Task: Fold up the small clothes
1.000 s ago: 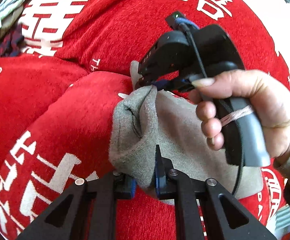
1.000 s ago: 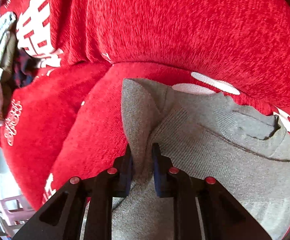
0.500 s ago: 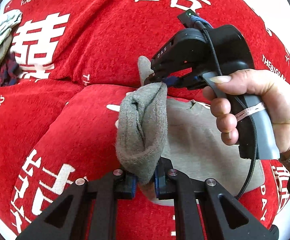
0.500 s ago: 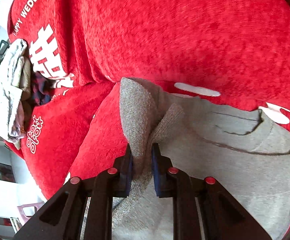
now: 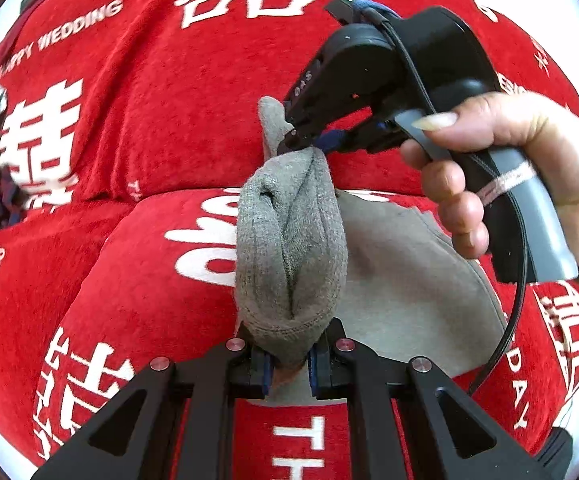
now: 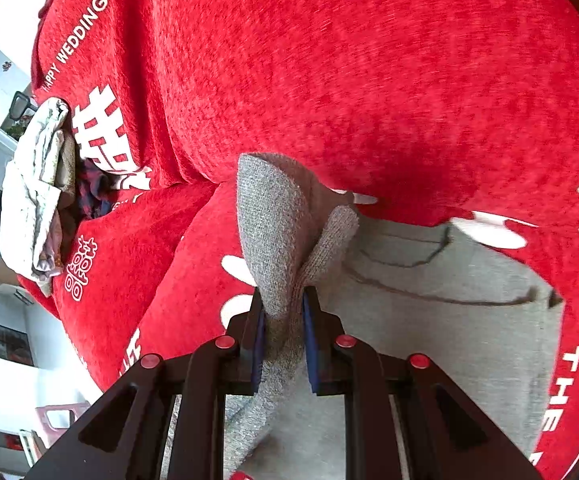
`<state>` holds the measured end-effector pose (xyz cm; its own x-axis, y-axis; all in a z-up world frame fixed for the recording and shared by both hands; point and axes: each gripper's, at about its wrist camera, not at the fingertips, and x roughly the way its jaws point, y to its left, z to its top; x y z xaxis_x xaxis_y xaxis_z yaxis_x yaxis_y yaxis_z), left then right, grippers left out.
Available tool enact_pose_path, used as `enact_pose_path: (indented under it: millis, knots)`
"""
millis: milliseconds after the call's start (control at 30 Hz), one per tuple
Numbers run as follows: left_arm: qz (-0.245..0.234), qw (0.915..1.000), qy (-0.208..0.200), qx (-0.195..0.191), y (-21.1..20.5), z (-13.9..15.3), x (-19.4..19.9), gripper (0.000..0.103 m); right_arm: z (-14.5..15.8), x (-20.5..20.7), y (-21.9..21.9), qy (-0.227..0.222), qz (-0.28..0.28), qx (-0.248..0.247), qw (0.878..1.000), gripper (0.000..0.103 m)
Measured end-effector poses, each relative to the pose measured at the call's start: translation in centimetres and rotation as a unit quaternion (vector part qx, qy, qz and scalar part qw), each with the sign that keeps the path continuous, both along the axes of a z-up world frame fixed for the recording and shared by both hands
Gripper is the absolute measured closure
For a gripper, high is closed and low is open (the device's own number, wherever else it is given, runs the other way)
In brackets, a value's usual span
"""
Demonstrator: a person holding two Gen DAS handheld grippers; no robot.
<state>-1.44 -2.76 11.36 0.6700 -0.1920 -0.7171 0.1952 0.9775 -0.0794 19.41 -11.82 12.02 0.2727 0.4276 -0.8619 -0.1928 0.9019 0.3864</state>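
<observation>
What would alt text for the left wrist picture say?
Two handheld grippers pinch one grey garment over a red printed blanket: the left gripper clamps its bunched lower edge, while the right gripper, held by a hand, grips its far end.

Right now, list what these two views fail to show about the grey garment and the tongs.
- Left wrist view: the grey garment bunches between both tongs, so its overall shape is hidden; the right tongs have their tips buried in its folds.
- Right wrist view: the garment's near edge drops out of view behind the tongs' black frame.
- Right wrist view: the pale clothes pile is too small and warped to identify.
</observation>
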Motion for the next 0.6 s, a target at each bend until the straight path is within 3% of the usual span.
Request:
enact_pose_path:
  millis: [600]
  knots:
    - [-0.073, 0.9954, -0.001, 0.063, -10.7, 0.6, -1.1, 0.089, 1.0, -1.9, -9.0, -0.014, 0.002, 0.015, 1.0, 0.085]
